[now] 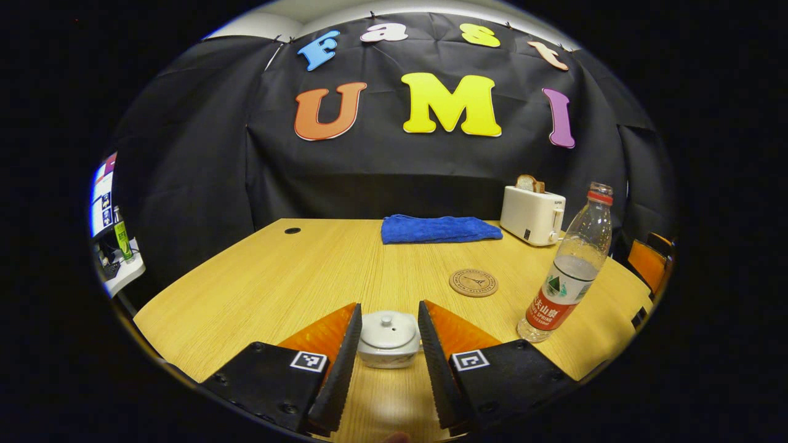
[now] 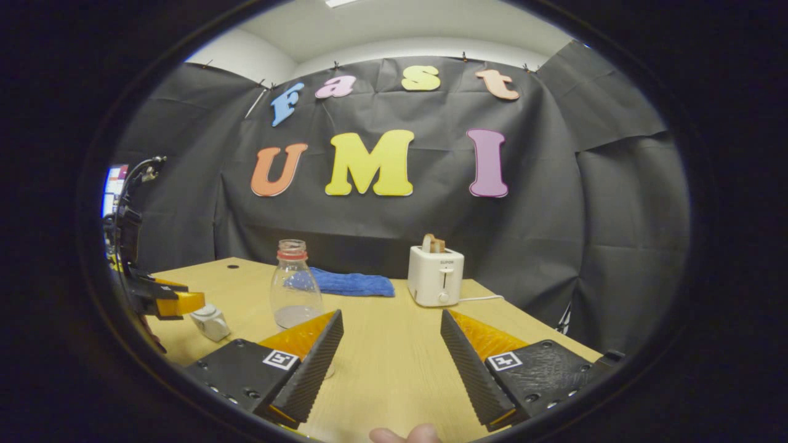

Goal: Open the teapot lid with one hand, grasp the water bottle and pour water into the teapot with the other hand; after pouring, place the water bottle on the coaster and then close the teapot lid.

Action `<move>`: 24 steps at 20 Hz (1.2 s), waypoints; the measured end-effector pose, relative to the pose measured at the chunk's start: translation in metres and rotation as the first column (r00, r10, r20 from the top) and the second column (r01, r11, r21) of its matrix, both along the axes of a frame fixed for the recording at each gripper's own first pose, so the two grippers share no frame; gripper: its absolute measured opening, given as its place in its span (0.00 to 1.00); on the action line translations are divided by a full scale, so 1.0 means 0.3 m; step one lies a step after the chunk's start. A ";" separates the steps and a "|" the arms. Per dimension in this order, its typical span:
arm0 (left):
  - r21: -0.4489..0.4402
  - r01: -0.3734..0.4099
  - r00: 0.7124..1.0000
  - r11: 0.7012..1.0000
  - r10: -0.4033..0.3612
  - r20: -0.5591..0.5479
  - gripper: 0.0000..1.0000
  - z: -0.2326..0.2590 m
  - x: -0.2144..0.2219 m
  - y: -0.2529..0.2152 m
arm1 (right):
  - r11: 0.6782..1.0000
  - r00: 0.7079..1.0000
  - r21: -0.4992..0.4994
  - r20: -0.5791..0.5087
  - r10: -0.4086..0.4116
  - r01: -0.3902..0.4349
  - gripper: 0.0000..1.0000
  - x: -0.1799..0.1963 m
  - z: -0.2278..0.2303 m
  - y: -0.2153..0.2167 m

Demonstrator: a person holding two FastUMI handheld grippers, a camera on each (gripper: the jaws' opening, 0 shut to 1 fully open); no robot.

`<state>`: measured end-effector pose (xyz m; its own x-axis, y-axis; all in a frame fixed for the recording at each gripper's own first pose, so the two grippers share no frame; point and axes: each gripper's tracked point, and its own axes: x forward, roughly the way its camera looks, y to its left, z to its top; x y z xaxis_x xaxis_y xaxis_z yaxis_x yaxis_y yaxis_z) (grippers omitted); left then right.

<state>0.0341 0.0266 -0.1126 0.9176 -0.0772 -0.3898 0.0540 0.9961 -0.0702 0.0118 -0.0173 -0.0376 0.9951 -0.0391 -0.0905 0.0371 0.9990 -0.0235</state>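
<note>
In the left gripper view, the left gripper [image 1: 389,344] is spread about as wide as the teapot [image 1: 389,348], which sits on the table [image 1: 295,277] between its fingertips. Whether the fingers [image 1: 340,360] touch the pot's sides is hard to tell; they flank it closely. The lid [image 1: 388,328] with its small knob is on, so the pot's inside is hidden.

Ahead and to the right of that gripper stands the bottle [image 1: 569,264], uncapped, clear, with water up to about its middle, above the label. The round coaster [image 1: 473,283] lies bare between the pot and the bottle, farther out. Beyond it lie a folded blue towel [image 1: 438,229] and a white toaster [image 1: 532,215] with bread sticking out of its slot.

In the right gripper view, the right gripper [image 2: 389,351] hangs wide open above the table [image 2: 394,344], holding nothing. The bottle [image 2: 295,289] stands just ahead of its left finger, which covers the bottle's base. Far left, the left gripper [image 2: 175,303] reaches to the teapot [image 2: 210,322]; its tips and the pot are small and partly cut off at the edge. The towel [image 2: 354,284] and toaster [image 2: 436,275] sit farther ahead. A fingertip [image 2: 406,434] peeks in at the bottom edge.
</note>
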 end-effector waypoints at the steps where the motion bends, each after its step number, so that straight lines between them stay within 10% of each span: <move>1: 0.000 0.004 1.000 1.000 -0.004 -0.009 0.55 -0.008 0.003 0.000 | 1.000 1.000 0.000 -0.003 -0.002 0.002 0.97 0.003 0.000 -0.002; 13: 0.012 0.007 1.000 1.000 -0.007 -0.027 0.08 -0.019 0.021 0.001 | 0.999 0.999 -0.015 -0.027 0.030 -0.030 0.95 0.019 -0.030 0.018; 24: -0.066 0.037 0.992 0.997 -0.028 0.120 0.03 0.156 -0.028 0.003 | 0.973 0.968 0.062 -0.105 0.230 -0.224 0.95 0.019 -0.125 0.222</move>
<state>0.0257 0.0274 -0.0658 0.9536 -0.1304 -0.2713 0.0982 0.9868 -0.1291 0.0174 0.0494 -0.0752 0.9611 0.1940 -0.1964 -0.1910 0.9810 0.0344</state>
